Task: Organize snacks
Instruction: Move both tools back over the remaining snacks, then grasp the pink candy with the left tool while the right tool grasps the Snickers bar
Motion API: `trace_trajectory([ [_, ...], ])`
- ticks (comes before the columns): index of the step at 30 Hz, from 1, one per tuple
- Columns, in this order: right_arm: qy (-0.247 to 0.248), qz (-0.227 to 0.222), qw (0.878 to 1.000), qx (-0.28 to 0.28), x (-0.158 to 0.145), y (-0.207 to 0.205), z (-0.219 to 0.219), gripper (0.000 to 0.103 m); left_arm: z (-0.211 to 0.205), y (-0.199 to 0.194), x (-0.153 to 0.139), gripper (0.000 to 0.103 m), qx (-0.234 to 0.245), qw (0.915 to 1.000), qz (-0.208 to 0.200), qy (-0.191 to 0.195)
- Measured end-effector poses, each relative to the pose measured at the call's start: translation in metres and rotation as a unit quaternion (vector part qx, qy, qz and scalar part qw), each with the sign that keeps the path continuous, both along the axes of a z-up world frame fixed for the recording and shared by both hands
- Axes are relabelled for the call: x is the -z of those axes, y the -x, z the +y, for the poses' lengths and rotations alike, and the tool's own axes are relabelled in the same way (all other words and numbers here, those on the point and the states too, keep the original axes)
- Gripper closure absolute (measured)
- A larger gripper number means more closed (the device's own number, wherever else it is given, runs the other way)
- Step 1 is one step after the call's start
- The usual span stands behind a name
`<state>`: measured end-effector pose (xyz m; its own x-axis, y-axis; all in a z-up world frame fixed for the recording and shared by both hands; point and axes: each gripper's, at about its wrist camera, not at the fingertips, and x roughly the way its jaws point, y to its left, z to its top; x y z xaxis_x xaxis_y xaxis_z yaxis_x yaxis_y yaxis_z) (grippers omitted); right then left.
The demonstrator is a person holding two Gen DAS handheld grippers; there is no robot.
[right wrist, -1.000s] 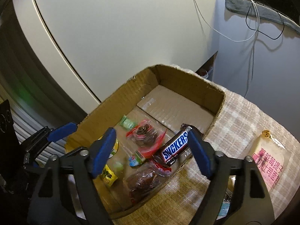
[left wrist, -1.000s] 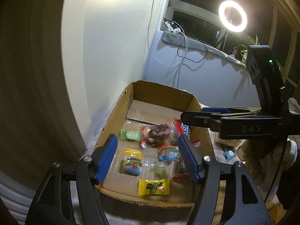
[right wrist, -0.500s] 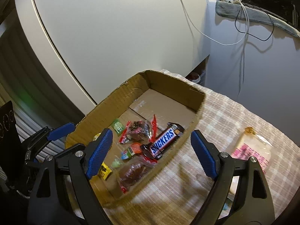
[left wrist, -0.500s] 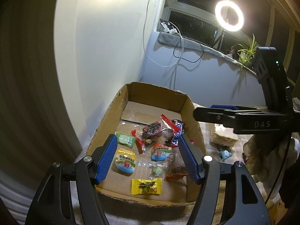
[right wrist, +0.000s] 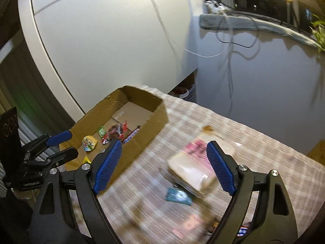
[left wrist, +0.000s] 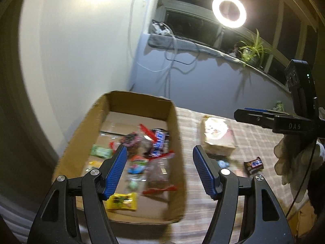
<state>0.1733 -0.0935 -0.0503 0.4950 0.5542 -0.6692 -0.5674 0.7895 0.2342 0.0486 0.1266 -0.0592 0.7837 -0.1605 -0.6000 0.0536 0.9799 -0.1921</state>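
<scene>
An open cardboard box [left wrist: 174,134] holds several wrapped snacks, among them a Snickers bar [left wrist: 159,142] and a yellow candy [left wrist: 121,201]. My left gripper [left wrist: 159,162] hangs open over the box's right wall, nothing between its fingers. My right gripper [right wrist: 164,152] is open above the checked cloth, right of the box [right wrist: 142,142]. A pink and white pastry packet [right wrist: 193,162] lies on the cloth below and between its fingers, untouched. Near the packet lie a small teal packet [right wrist: 178,196] and a mini Snickers [left wrist: 254,164]. The left wrist view also shows the pastry packet [left wrist: 217,134].
A checked tablecloth [right wrist: 254,142] covers the table. A white wall stands behind the box; a grey sill [left wrist: 182,44] carries cables and a plant [left wrist: 251,48]. A ring light [left wrist: 229,10] glares. A gloved hand [left wrist: 292,158] holds the right gripper [left wrist: 264,120].
Both grippers swung right, away from the box. The right one went from over the box's snacks to over the pastry packet, its jaws slightly wider. The left one shifted onto the box's right wall.
</scene>
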Motion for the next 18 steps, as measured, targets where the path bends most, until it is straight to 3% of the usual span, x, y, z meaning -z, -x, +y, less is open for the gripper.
trace_trajectory([
  [7,0.054,0.000,0.999,0.000,0.012,0.005,-0.043,0.015,-0.045,-0.004,0.003,0.037,0.051,0.9986,0.011,-0.004],
  [15,0.123,0.025,0.991,-0.057,0.046,0.020,-0.076,0.016,-0.102,-0.008,0.023,0.060,0.122,0.9913,0.049,-0.003],
  [18,0.148,0.030,0.985,-0.084,0.057,0.026,-0.082,0.027,-0.123,-0.011,0.033,0.069,0.148,0.9865,0.070,0.001],
])
